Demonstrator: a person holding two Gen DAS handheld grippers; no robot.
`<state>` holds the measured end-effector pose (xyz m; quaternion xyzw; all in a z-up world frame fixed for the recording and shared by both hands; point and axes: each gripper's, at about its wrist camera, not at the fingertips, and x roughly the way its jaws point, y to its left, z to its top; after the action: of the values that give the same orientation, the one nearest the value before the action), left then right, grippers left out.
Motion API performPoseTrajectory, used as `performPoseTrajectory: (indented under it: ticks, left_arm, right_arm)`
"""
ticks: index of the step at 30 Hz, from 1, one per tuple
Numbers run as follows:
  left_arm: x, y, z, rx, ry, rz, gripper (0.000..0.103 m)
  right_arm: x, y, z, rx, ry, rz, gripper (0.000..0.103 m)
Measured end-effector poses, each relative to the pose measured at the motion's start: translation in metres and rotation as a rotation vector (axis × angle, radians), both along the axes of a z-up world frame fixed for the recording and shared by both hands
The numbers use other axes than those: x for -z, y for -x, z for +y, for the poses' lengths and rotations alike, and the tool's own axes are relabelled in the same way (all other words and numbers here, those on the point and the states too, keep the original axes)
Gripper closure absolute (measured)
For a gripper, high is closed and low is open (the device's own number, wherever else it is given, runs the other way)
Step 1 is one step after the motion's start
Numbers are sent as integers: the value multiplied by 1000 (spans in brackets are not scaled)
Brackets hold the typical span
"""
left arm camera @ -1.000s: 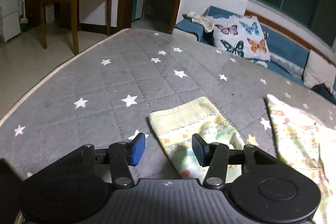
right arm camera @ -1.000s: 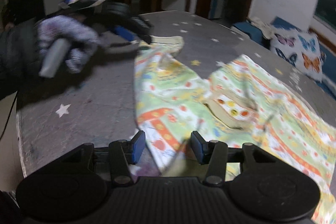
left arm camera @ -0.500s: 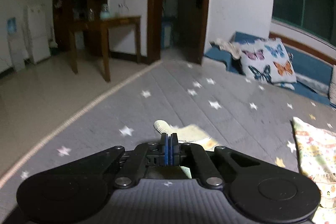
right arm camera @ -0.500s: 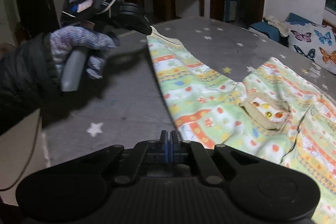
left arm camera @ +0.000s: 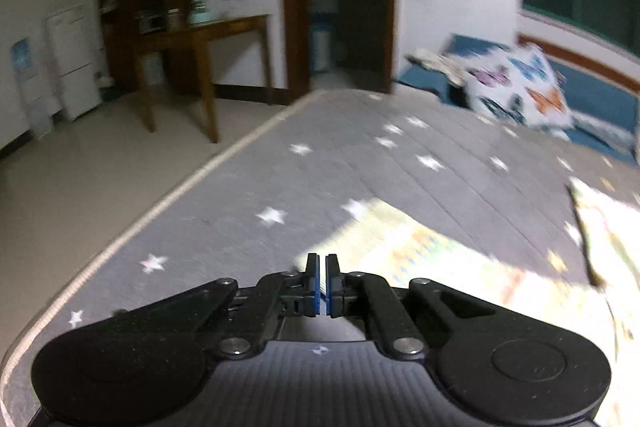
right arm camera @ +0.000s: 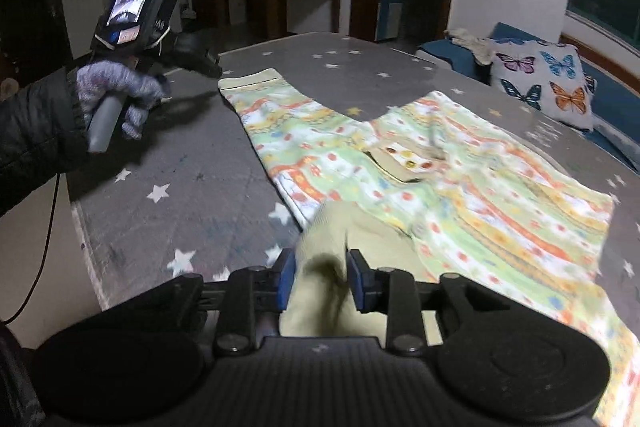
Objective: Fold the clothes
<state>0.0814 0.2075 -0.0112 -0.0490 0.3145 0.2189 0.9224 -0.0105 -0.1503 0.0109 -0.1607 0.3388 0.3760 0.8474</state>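
Note:
Patterned pyjama trousers [right arm camera: 460, 179] lie spread on a grey star-print mattress [right arm camera: 192, 155]. One leg stretches away to its beige cuff [right arm camera: 248, 79]. The left gripper [right arm camera: 212, 69], held in a gloved hand [right arm camera: 116, 87], sits at that cuff's corner. In the left wrist view the left gripper [left arm camera: 322, 267] is pinched nearly together at the edge of the blurred trouser leg [left arm camera: 420, 251]. My right gripper [right arm camera: 322, 279] holds a bunched fold of the beige waistband [right arm camera: 332, 227] between its pads, with the jaws a little apart around the cloth.
The mattress edge [left arm camera: 168, 203] runs along the left, with bare floor beyond it. A butterfly pillow [right arm camera: 548, 83] lies on blue bedding at the far right. A wooden table [left arm camera: 200, 35] and a doorway stand behind.
Both grippers went from open to shut on the trousers. The leg has since been pulled out straight. The right jaws now stand wider, with waistband cloth bunched between them.

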Motion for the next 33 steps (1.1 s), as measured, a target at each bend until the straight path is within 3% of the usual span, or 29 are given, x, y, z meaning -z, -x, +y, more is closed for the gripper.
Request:
performPoseTrajectory:
  ticks: [5,11,13,14,15,26,31,33]
  left_arm:
    - [-2,5,-53,222,16,29,95]
    - [5,8,-126,469,27,69,95]
    - [8,10,-150,540,23,76,95]
    - [9,11,-160,571,13,78,95]
    - [11,12,-168,599,-1,80,95]
    - [25,33,-225,897,-119,69,95]
    - [27,49,-236,995,-183,54,95]
    - [26,50,-234,1008,-184,51,95]
  right_arm:
    - [2,-1,-17,48,25,-5,73]
    - [22,-7,-6,64,67,-37,73]
    - [21,-8,-9,83,53,-40,82]
    - [17,-8,-13,100,40,-43,93]
    - [13,-9,-18,118,28,-46,98]
    - [-26,-19,-67,268,-125,-29,98]
    - [-13,-19,-58,185,-95,40,97]
    - [-10,-17,-53,145,-76,51,92]
